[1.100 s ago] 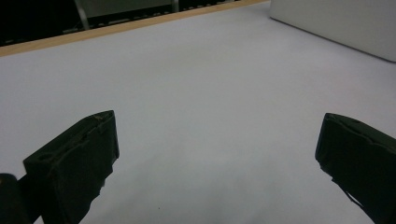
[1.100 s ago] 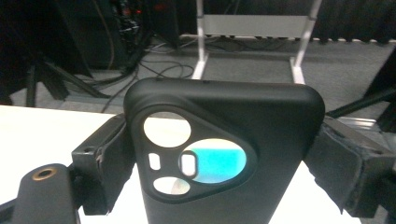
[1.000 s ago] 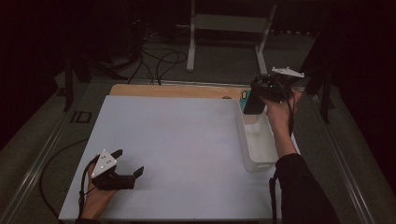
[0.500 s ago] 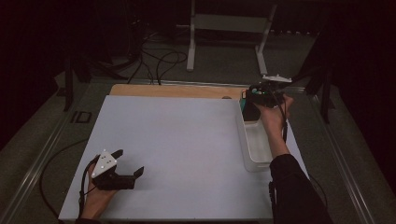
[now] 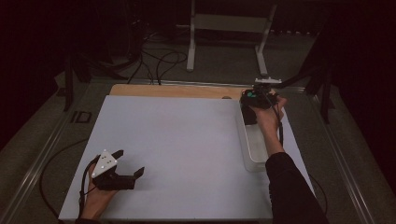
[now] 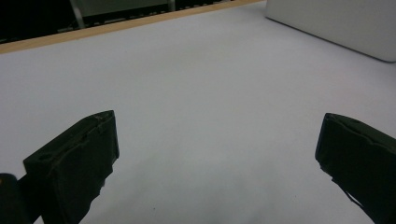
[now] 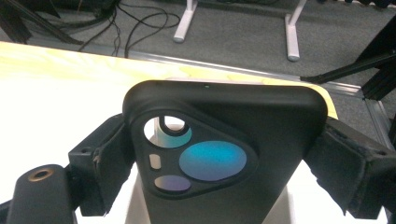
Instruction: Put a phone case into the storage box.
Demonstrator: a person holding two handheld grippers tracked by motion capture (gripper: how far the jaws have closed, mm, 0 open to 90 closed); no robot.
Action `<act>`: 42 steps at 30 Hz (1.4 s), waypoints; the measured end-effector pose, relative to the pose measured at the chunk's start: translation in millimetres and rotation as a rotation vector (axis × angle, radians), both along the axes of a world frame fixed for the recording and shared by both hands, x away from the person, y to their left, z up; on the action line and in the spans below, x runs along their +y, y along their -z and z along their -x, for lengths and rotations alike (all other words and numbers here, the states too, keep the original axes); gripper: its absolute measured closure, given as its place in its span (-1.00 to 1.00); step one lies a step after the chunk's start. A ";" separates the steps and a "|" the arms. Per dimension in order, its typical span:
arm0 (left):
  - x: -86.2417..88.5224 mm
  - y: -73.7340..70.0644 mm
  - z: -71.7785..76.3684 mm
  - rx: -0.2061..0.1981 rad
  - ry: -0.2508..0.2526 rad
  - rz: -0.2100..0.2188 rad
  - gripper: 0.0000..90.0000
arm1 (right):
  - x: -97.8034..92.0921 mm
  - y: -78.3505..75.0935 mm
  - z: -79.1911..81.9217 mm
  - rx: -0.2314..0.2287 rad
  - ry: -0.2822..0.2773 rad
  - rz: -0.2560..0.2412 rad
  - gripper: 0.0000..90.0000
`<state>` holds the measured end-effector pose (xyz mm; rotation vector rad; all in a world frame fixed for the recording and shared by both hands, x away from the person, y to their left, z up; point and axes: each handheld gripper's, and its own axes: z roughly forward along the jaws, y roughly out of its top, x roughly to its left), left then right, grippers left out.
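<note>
Up at the far right corner of the white table [image 5: 187, 140], the right gripper [image 7: 219, 154] clamps a black phone case [image 7: 224, 154] by its two sides (camera cutout facing the lens), held above the far end of the clear tray [image 5: 252, 154] along the right edge. Meanwhile the left gripper [image 5: 128, 170] rests near the front left corner, jaws spread wide with nothing between them.

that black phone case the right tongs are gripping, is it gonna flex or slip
The phone case probably flexes a little: light shows through one camera cutout, so it looks like an empty shell. The right tongs squeeze its two side edges, so it may bow. Its matte surface against the padded jaws likely resists slipping.
</note>
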<state>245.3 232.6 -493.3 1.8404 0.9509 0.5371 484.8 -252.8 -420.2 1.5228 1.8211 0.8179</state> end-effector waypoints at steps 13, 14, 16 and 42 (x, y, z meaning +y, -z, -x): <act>0.3 -0.5 0.9 0.001 0.001 0.003 -1.00 | 3.1 6.1 -9.7 0.009 -0.031 -0.001 -0.77; 0.3 -0.7 1.1 0.000 0.002 0.003 -0.99 | 2.4 6.3 -10.2 0.008 -0.046 -0.017 -0.80; 0.3 -0.8 1.1 0.000 0.003 0.005 -1.00 | 1.0 5.6 -10.1 -0.003 -0.033 -0.034 -0.81; 0.2 -3.6 1.8 -0.002 -0.005 0.005 -1.00 | -3.6 -2.4 25.0 -0.061 -0.067 -0.058 -0.82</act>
